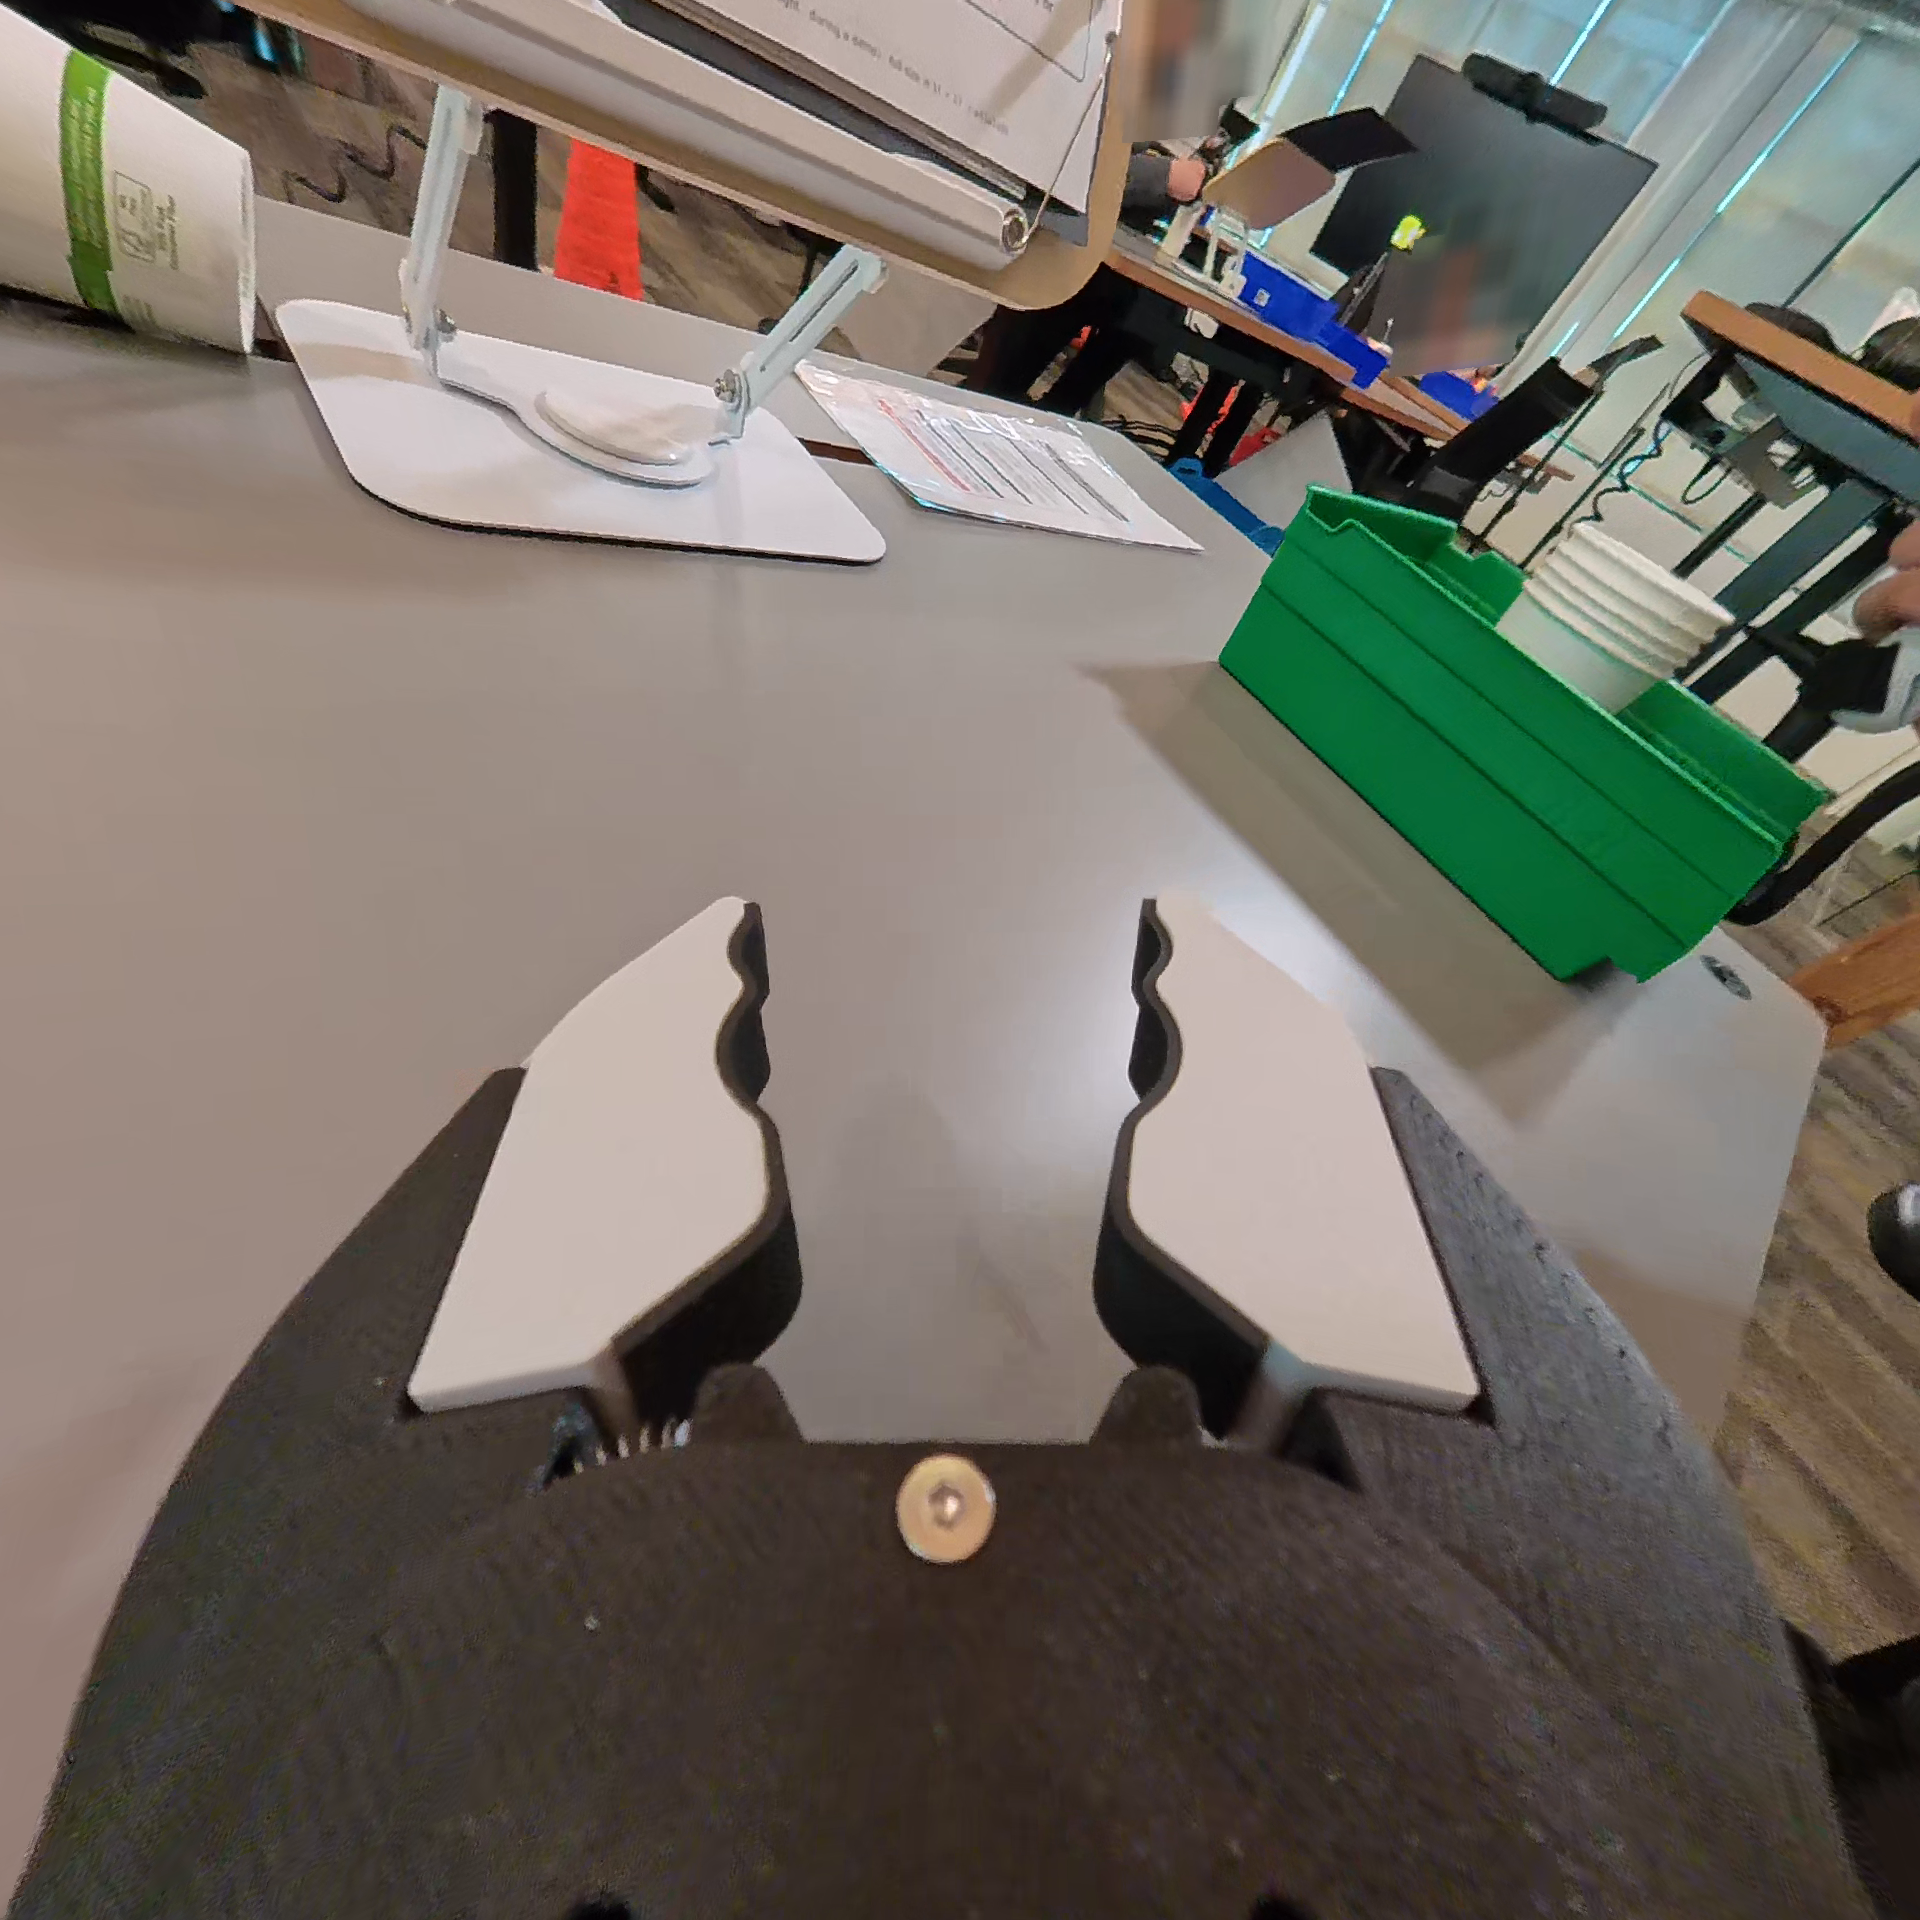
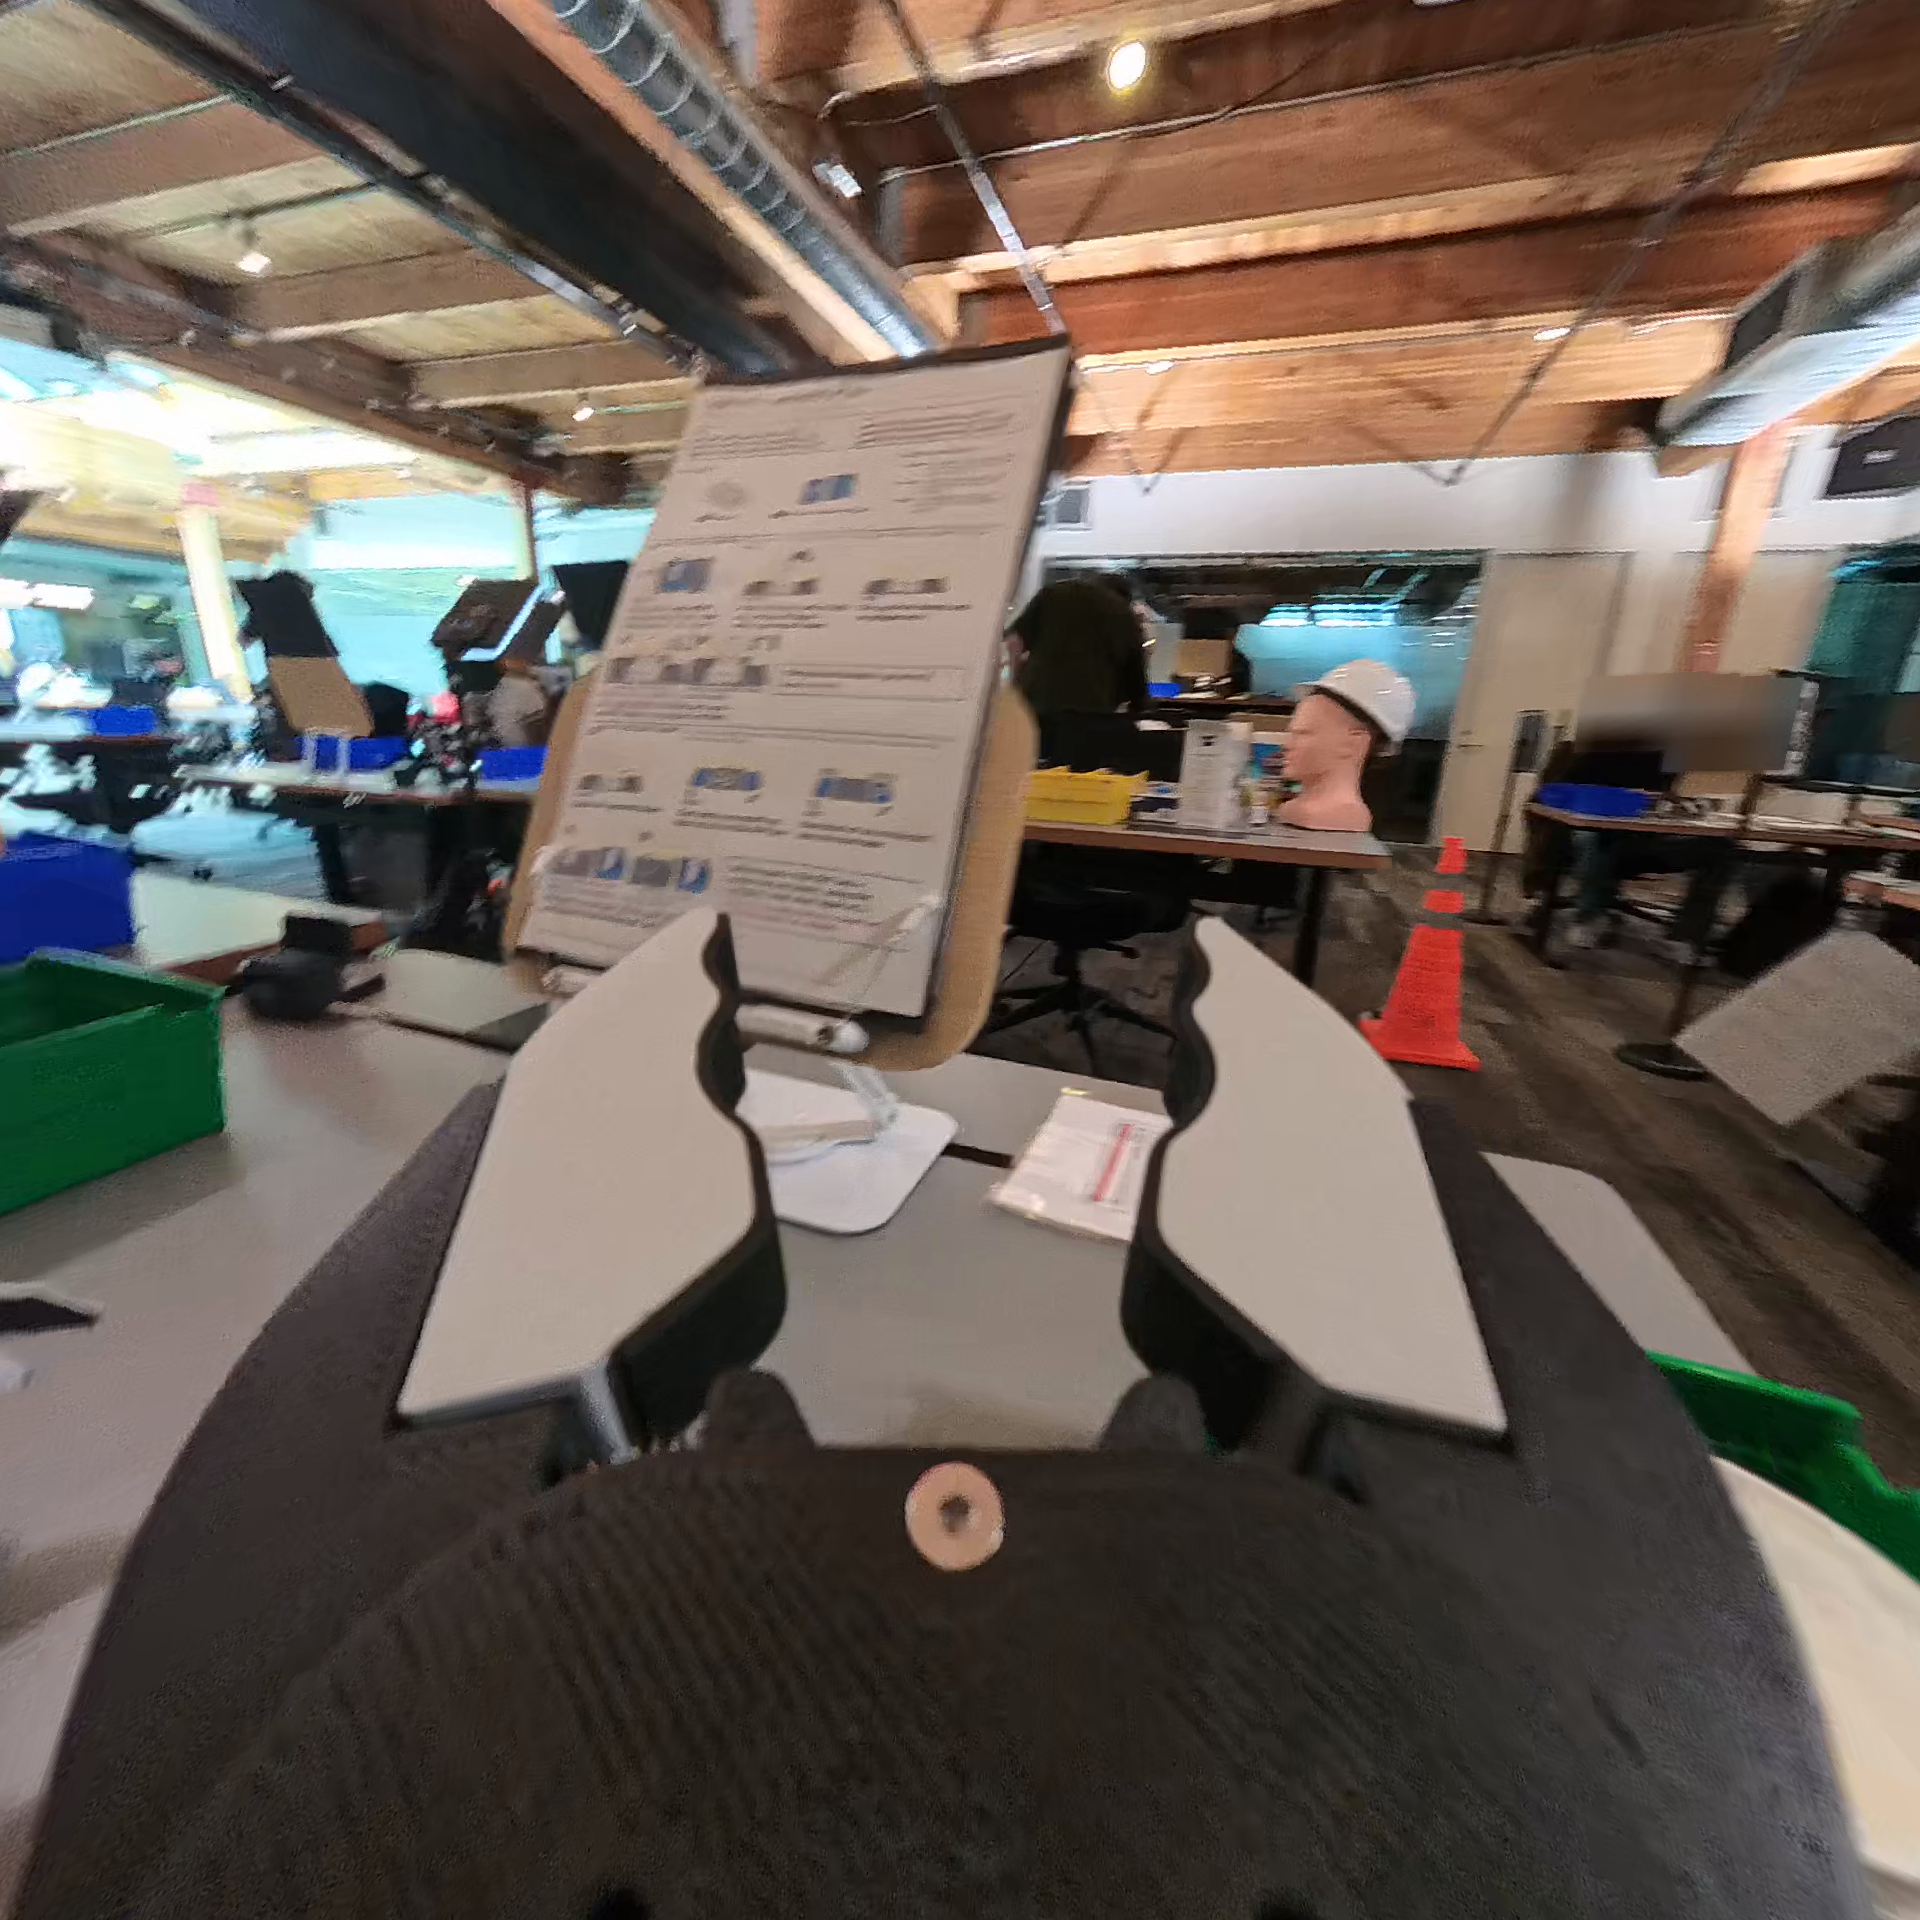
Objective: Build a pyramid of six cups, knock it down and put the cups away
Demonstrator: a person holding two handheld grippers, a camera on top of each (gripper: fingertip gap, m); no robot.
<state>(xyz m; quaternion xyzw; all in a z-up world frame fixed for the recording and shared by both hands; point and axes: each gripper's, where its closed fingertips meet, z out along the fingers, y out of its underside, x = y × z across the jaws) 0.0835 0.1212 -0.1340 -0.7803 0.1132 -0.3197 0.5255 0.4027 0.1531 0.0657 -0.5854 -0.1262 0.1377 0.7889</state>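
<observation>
My left gripper (image 1: 951, 914) is open and empty, held low over the grey table (image 1: 520, 779). A green bin (image 1: 1475, 758) stands to its right and holds a stack of white paper cups (image 1: 1605, 623). A white cup with a green band (image 1: 125, 197) lies at the far left. My right gripper (image 2: 961, 935) is open and empty, raised above the table (image 2: 914, 1309) and facing a document stand (image 2: 800, 707) that carries a printed sheet. A green bin corner (image 2: 1787, 1444) shows at its lower right.
The stand's white base plate (image 1: 582, 468) and a laminated sheet (image 1: 997, 457) lie at the table's far side. Another green bin (image 2: 94, 1081) stands at the left. An orange cone (image 2: 1429, 977), desks, chairs and a mannequin head with a white helmet (image 2: 1340, 748) are behind.
</observation>
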